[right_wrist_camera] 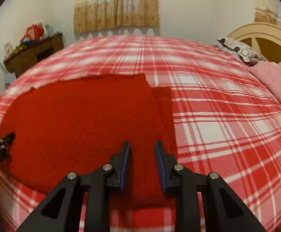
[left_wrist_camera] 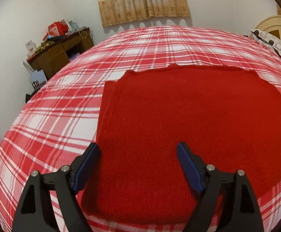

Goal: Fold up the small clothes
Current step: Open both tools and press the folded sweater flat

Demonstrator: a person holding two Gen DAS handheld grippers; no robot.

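The red knit garment point(left_wrist_camera: 188, 119) lies flat on the plaid bedspread point(left_wrist_camera: 63, 116), its near hem toward me and its long axis running away toward the curtain point(left_wrist_camera: 142, 2); my left gripper point(left_wrist_camera: 138, 166), fingers spread wide, hovers at its left edge; my right gripper point(right_wrist_camera: 142, 164), jaws parted narrowly and gripping nothing, sits over its right edge, where a sleeve looks folded in; both seem equally near.

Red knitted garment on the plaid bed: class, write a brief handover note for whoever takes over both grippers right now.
Left gripper: wide open, empty, over the near left part of the red knitted garment.
Right gripper: partly open, empty, over its near right part.
Garment lies flat on the red-and-white plaid bedspread, side parts apparently folded in.
Left: grasp the near edge, fold it further.
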